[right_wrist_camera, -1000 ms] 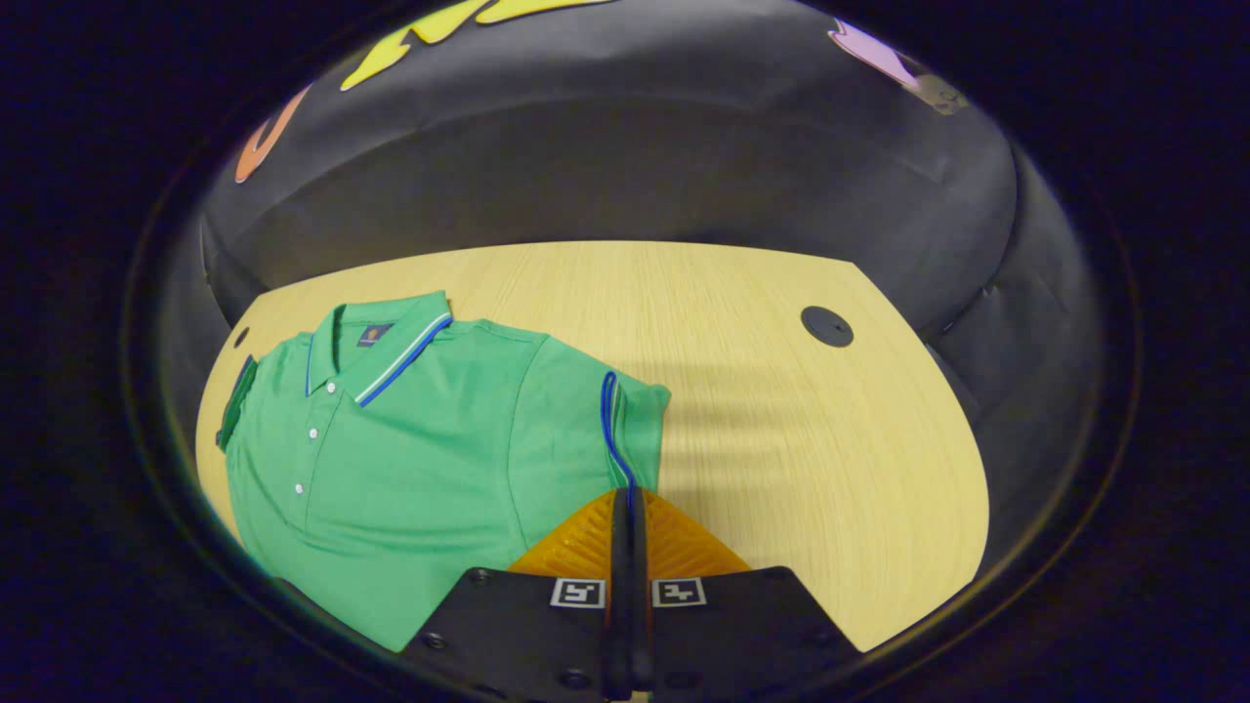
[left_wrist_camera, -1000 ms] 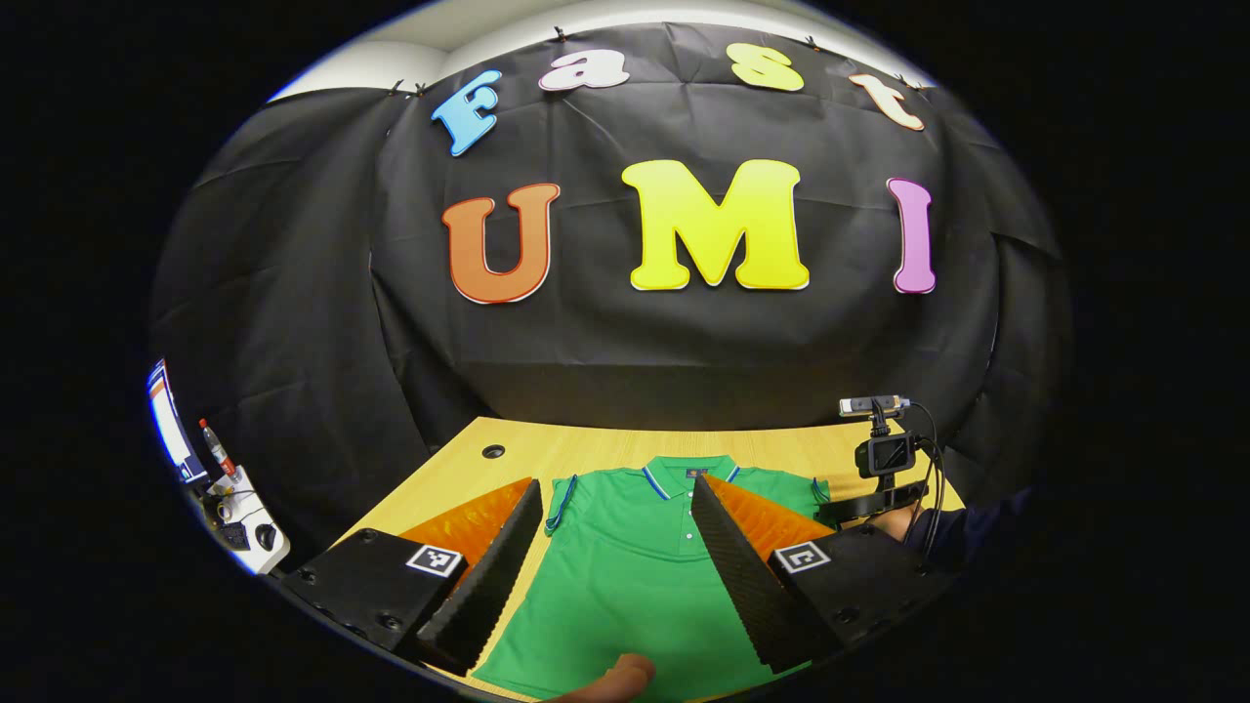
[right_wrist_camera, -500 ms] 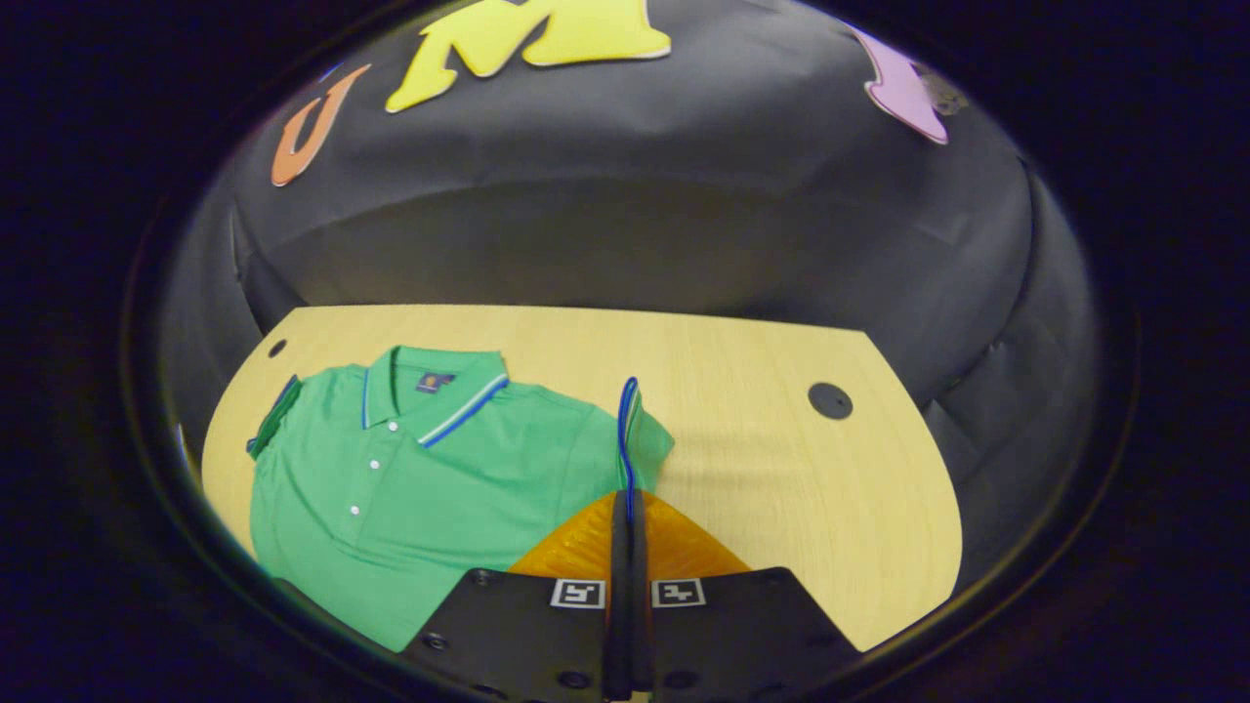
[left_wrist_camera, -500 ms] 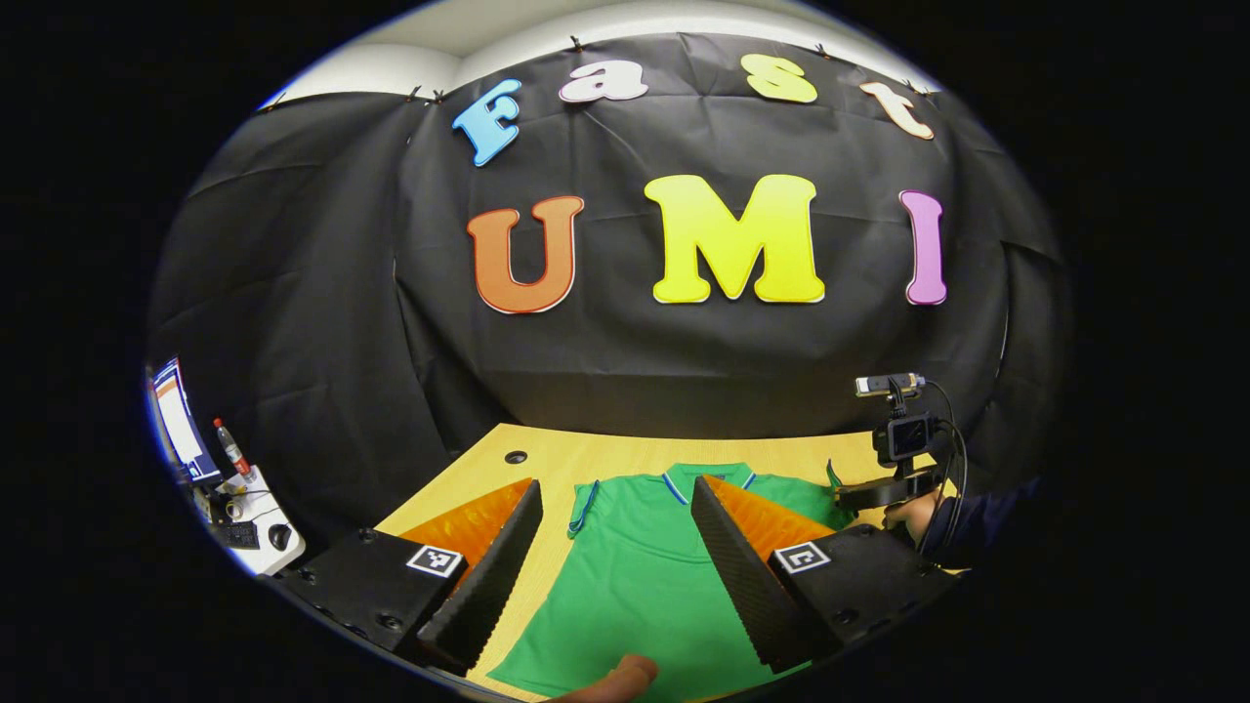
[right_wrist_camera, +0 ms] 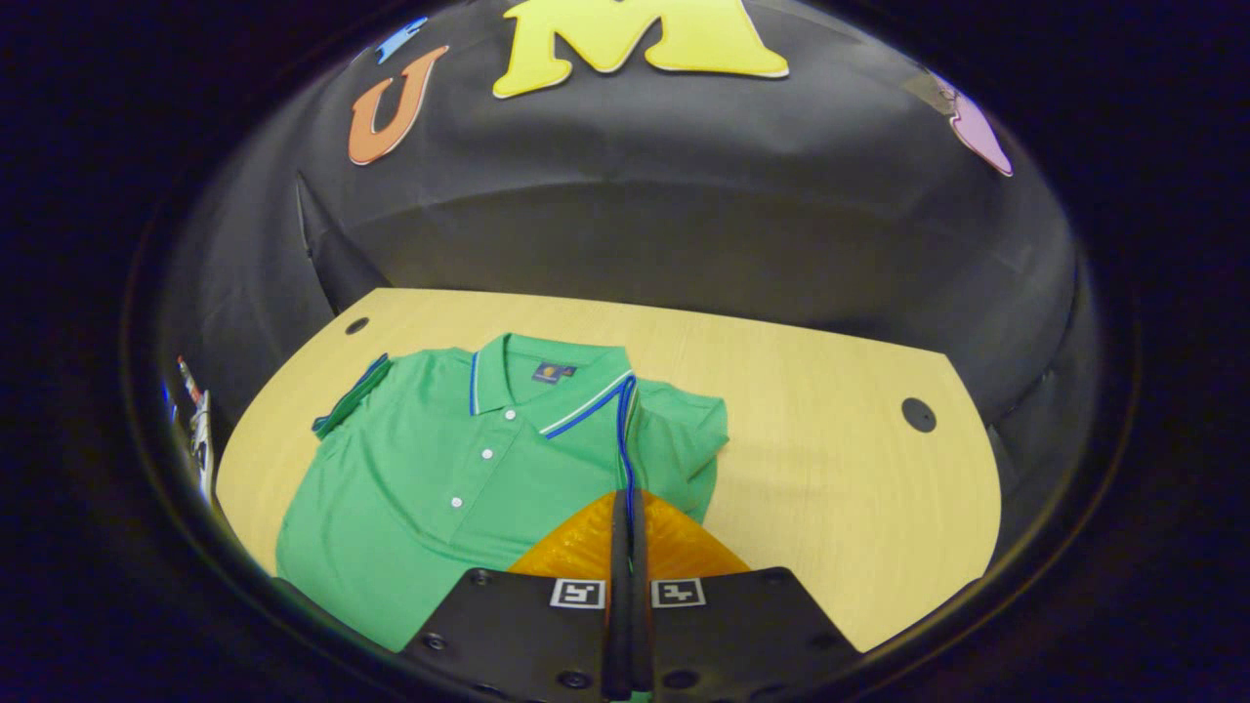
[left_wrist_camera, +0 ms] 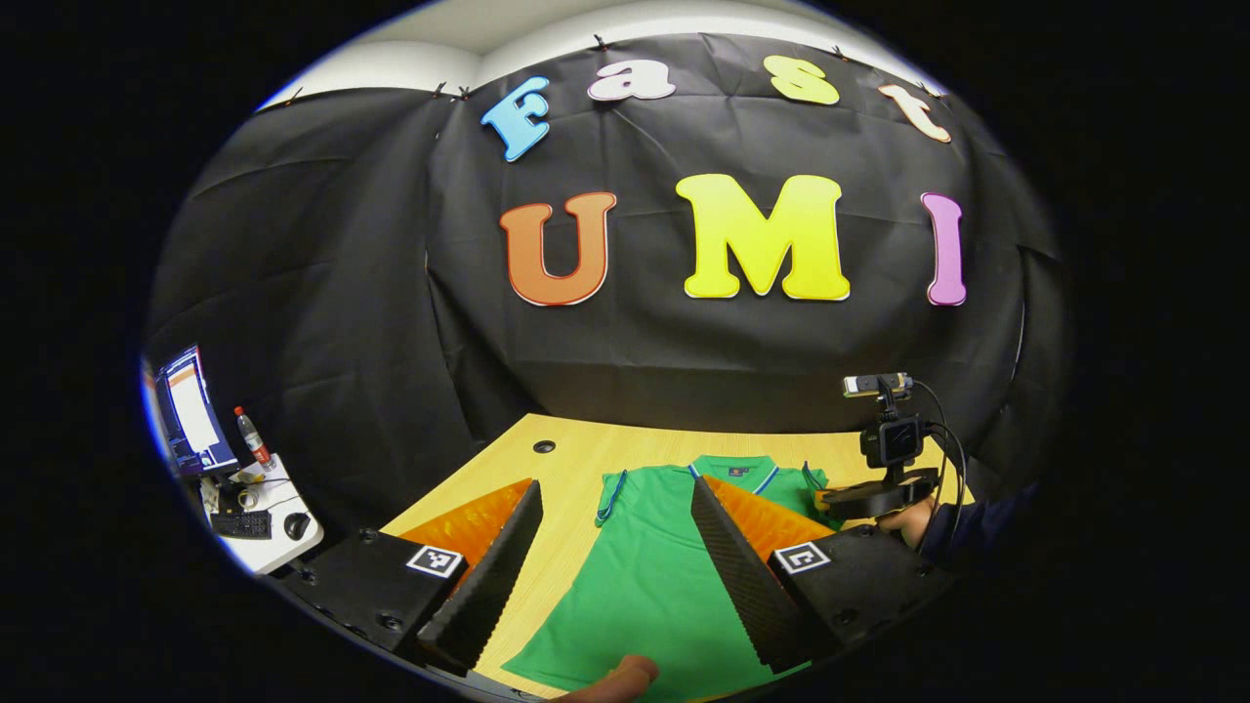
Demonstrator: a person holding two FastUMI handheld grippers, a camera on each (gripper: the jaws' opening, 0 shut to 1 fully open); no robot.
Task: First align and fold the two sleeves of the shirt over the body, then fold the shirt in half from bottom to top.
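Right gripper view: right gripper [right_wrist_camera: 625,527] clamped on sleeve cuff [right_wrist_camera: 625,430], lifted and carried from table edge toward collar [right_wrist_camera: 547,386].
Left gripper [left_wrist_camera: 615,547]: wide apart, empty.
Polo shirt [right_wrist_camera: 439,488]: flat, lower-left frame.
Meaning: right-sleeve fold underway.

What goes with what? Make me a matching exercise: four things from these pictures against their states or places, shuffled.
Things:
1. left tongs
2. right tongs
3. blue-edged green sleeve
4. round black cover

States or places:
a. pinched by its edge and raised
b. open, holding nothing
c. set in the light wooden table, apart from the cloth
d. shut on an edge of cloth

Pairs: 1-b, 2-d, 3-a, 4-c
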